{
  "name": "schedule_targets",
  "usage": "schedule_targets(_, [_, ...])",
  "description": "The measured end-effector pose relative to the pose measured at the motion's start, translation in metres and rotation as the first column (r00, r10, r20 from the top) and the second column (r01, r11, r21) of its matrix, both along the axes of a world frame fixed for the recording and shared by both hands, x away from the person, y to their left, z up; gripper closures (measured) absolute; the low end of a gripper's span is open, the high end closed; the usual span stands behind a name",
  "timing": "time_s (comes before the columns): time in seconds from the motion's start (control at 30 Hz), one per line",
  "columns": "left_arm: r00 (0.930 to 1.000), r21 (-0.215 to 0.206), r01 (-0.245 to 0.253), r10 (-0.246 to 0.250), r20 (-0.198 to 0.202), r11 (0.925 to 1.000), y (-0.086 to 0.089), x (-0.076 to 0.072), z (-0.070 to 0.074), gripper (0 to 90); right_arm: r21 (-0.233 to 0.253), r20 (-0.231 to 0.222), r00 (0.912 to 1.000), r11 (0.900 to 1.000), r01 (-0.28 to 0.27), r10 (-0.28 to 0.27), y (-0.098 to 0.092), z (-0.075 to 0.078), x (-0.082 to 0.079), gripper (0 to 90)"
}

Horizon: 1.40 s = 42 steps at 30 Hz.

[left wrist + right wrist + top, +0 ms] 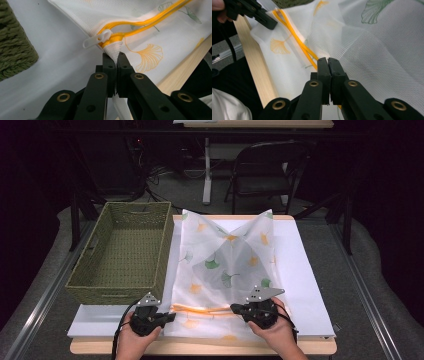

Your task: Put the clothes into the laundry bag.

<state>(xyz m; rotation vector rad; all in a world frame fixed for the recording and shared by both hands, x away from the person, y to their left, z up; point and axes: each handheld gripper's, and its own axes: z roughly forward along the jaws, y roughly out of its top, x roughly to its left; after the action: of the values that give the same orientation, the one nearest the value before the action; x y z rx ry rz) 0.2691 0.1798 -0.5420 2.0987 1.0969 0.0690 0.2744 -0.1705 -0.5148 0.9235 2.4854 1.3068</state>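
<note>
Both of my hands sit at the near edge of the table (310, 346), each wrapped around a gripper. My left gripper (116, 55) has its jaws pressed together on the white fabric corner of the mesh bag (225, 265), just below the end of the orange zipper (140, 26); the white zipper pull (97, 39) lies flat just beside the jaw tips, pointing away from the bag toward the bare white table mat (305, 270). My right gripper (328, 60) has its jaws closed with no gap visible between them, set at the zipper line partway along the bag; the orange zipper track runs up to the jaw tips and appears to pass between them, so I read it as clamped on the zipper, though the exact contact is hidden by the jaws. Between the two grippers the zipper lies open as two orange lines that part and rejoin. From the high view, the mesh bag lies spread across the middle of the mat, printed with green and orange leaves, its far corners folded inward. Left of the bag, touching its edge, stands a green woven basket (125, 251). Beyond the table stands a dark folding chair (265, 172).
</note>
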Motion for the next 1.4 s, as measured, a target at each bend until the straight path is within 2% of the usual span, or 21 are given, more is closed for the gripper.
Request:
schedule_targets(0.2, [0.9999,-0.009,-0.011,0.011,0.001,0.9999,0.001,0.0,-0.002,81.3,-0.048,-0.021,0.9997,0.999,0.008,-0.009,0.003,-0.013,0.006,88.7])
schedule_targets(0.27, [0.9999,-0.007,-0.005,0.005,-0.012,1.0,0.002,0.001,-0.003,78.3,-0.06,-0.021,0.9997,0.998,0.01,-0.011,0.003,-0.015,0.007,88.7])
schedule_targets(0.63, [0.9997,-0.013,-0.007,0.006,-0.024,0.9999,0.0,0.004,-0.007,66.3,-0.063,-0.04,0.999,0.998,0.019,-0.021,0.001,-0.022,0.013,88.7])
schedule_targets(0.77, [0.9996,-0.017,-0.006,0.006,-0.026,0.9998,-0.001,0.004,-0.007,65.3,-0.067,-0.041,0.9989,0.998,0.022,-0.025,-0.001,-0.023,0.014,88.6])
schedule_targets(0.93, [0.9995,-0.016,0.005,-0.005,-0.03,0.9999,-0.001,0.005,-0.006,68.0,-0.07,-0.047,0.9985,0.997,0.026,-0.029,-0.001,-0.024,0.015,88.6])
schedule_targets(1.03, [0.9997,-0.01,0.0,-0.001,-0.026,0.9999,-0.002,0.004,-0.004,73.7,-0.072,-0.047,0.9985,0.997,0.026,-0.029,-0.001,-0.024,0.015,88.6])
schedule_targets(1.23, [0.9996,-0.015,0.016,-0.016,0.023,0.9997,-0.005,0.001,0.005,86.5,-0.065,-0.041,0.9987,0.998,0.028,-0.03,-0.001,-0.021,0.013,88.3])
schedule_targets(1.4, [0.9978,-0.002,0.047,-0.047,0.048,0.9989,-0.012,0.0,0.012,88.5,-0.059,-0.022,0.9992,0.998,0.032,-0.033,-0.001,-0.016,0.01,83.9])
